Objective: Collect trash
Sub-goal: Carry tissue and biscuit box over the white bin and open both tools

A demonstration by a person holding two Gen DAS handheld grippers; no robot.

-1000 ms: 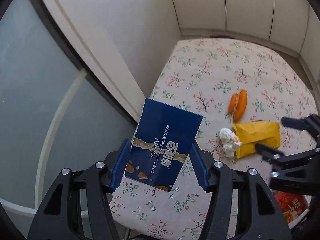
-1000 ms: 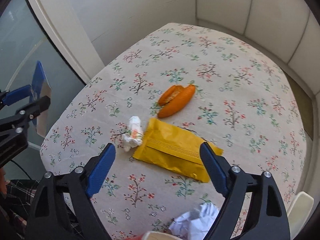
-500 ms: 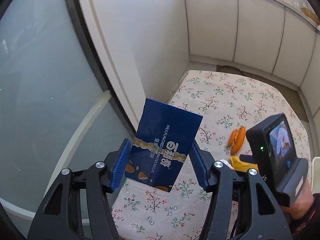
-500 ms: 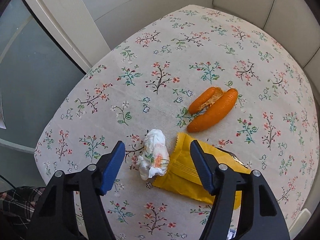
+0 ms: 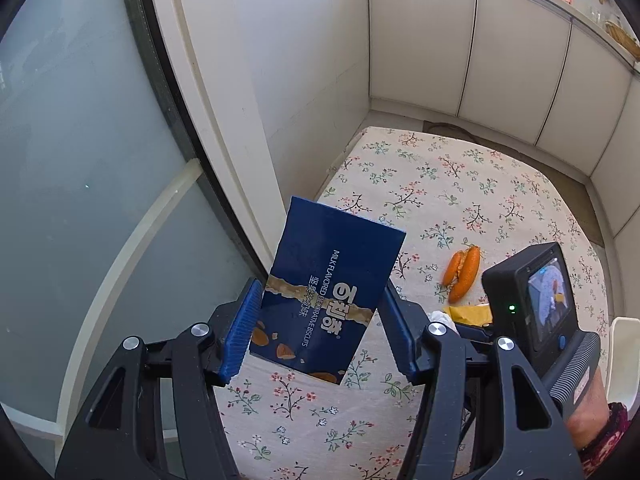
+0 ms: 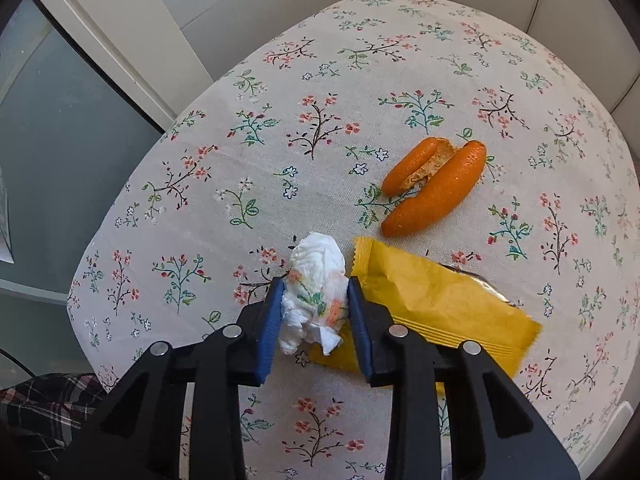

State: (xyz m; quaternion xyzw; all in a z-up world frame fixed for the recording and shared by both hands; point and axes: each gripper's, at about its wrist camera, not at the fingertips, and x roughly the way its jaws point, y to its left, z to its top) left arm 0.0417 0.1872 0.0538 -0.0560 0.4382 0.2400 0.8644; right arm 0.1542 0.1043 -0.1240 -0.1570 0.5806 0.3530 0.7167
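Observation:
My left gripper (image 5: 320, 324) is shut on a dark blue biscuit box (image 5: 332, 292) and holds it in the air above the near left edge of the table. My right gripper (image 6: 314, 308) is shut on a crumpled white tissue (image 6: 316, 280) that rests on the floral tablecloth (image 6: 280, 140). A yellow wrapper (image 6: 436, 312) lies just right of the tissue, partly under my right finger. Two pieces of orange peel (image 6: 436, 188) lie beyond it; they also show in the left wrist view (image 5: 462, 274).
The table stands against a white wall and a glass door (image 5: 80, 160) on the left. White cabinet panels (image 5: 500, 60) run behind it. The right gripper's camera body (image 5: 536, 308) fills the lower right of the left wrist view. A white container rim (image 5: 624, 356) shows at far right.
My right gripper moved down and forward to the tissue and shut on it. My left gripper rose with the blue box still held.

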